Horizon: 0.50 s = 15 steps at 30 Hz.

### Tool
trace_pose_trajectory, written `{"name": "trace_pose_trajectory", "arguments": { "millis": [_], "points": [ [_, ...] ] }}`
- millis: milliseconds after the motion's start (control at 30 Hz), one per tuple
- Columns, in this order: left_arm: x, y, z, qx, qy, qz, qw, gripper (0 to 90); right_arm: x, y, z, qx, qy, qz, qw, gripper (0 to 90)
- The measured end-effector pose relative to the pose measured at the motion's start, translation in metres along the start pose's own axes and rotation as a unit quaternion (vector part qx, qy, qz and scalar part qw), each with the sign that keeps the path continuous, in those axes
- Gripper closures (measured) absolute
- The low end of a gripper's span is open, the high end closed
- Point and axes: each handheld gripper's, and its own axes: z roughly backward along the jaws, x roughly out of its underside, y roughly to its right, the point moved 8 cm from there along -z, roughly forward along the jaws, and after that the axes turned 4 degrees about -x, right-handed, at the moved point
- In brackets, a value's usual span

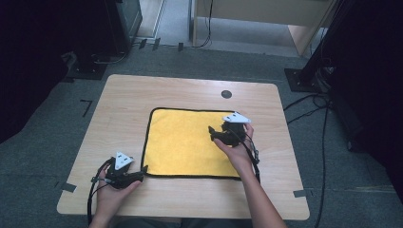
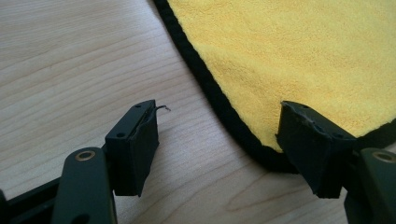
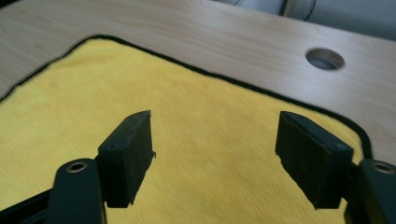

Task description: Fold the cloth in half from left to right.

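A yellow cloth [image 1: 190,140] with a black hem lies flat in the middle of the wooden table [image 1: 142,90]. My left gripper [image 1: 142,170] rests at the cloth's near left corner, jaws open. In the left gripper view the rounded corner of the cloth [image 2: 261,149] lies between the pads, which do not press on it. My right gripper [image 1: 210,130] hovers above the cloth's right part, open. The right gripper view looks past its own open gripper [image 3: 215,154] at the yellow cloth [image 3: 177,116] below, nothing between the pads.
A round cable hole [image 1: 226,94] sits in the table behind the cloth, the same hole [image 3: 325,59] appearing in the right gripper view. Cables and dark stands [image 1: 304,76] stand on the grey floor around the table. Bare wood borders the cloth on every side.
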Motion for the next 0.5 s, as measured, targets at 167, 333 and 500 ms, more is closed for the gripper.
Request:
{"name": "trace_pose_trajectory", "arguments": {
  "millis": [167, 333, 500],
  "points": [
    [0.001, 0.001, 0.001, -0.01, 0.0, -0.005, 0.9999, 31.1, -0.023, -0.027, -0.029, -0.009, -0.004, 0.018, 0.9998, 34.0],
    [0.004, 0.002, 0.004, -0.014, 0.0, 0.004, 0.9999, 31.5, -0.039, -0.05, -0.062, -0.024, -0.014, 0.023, 0.9993, 37.8],
    [0.007, 0.002, 0.008, -0.014, -0.004, 0.008, 0.9999, 31.6, -0.052, -0.073, -0.091, -0.037, -0.018, 0.024, 0.9989, 40.9]
  ]
}}
